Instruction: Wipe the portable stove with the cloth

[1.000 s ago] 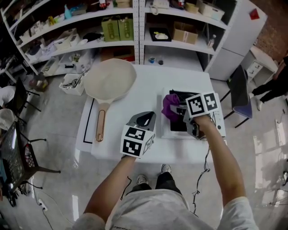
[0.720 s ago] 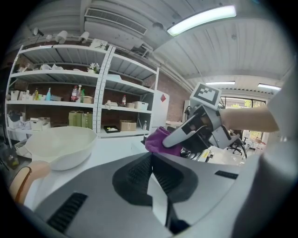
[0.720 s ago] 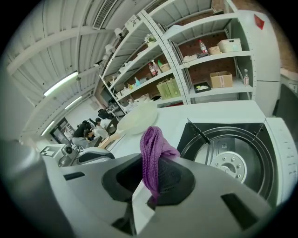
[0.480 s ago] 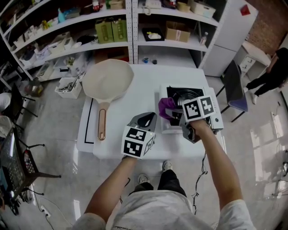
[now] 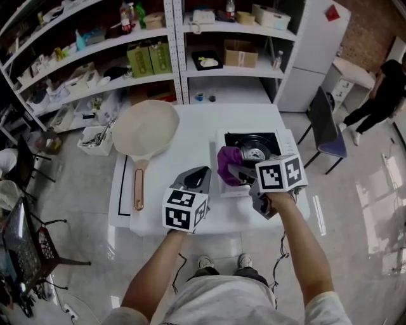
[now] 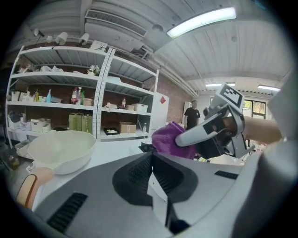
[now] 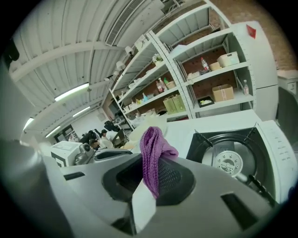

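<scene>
Right gripper view: state of the fingers? (Operator)

Right gripper (image 7: 148, 186) fingers are clamped on the purple cloth (image 7: 153, 155). Left gripper (image 6: 156, 179) fingers are pressed together, holding nothing. The cloth sits at the left edge of the portable stove (image 7: 274, 144) on the desk (image 5: 203, 127); contact is unconfirmed. (Checker)

Step in hand? (Operator)

Wiping, by judgement. Next: press the cloth flat and sweep toward the burner (image 7: 229, 162). (Checker)

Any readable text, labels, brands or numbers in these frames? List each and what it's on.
No legible text anywhere.
Left marker cube, right marker cube: square codes only, no letters.
Portable stove panel: faint marks, too small to read.
Green boxes: print too small.
Red sign on white cabinet: unreadable.
Purple cloth: no print.
</scene>
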`<state>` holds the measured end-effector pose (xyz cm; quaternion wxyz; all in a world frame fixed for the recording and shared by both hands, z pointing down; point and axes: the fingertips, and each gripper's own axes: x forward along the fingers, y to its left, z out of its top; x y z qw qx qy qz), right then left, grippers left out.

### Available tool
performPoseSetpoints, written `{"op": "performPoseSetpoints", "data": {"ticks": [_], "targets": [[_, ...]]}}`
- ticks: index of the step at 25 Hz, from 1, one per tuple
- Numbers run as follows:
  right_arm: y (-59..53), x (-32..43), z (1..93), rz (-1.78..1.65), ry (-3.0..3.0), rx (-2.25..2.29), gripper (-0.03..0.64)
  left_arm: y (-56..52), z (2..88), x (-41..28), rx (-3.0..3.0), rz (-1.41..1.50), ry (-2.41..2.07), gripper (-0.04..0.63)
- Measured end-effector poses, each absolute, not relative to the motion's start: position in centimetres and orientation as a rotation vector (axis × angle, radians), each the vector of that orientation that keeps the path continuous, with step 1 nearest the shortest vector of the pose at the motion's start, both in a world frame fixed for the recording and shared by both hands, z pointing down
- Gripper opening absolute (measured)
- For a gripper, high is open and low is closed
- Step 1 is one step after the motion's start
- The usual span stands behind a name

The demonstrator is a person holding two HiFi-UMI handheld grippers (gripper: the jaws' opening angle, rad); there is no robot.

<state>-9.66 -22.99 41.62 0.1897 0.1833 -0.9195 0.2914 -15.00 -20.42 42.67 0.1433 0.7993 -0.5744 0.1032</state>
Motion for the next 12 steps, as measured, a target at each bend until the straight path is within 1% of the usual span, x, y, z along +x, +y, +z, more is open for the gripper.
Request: {"op": "performPoseSetpoints", "data": {"ticks": [6, 12], "targets": [[-22.8, -4.6, 38.7, 0.785, -2.693, 0.578, 0.058, -21.0, 41.2, -13.2, 2.28, 0.297, -1.727, 0.003], [-23.2, 1.0, 37.0, 0.659, -2.742, 0.659, 0.059, -21.7, 40.0, -9.9, 2.269, 0.309, -1.783, 0.003]]}}
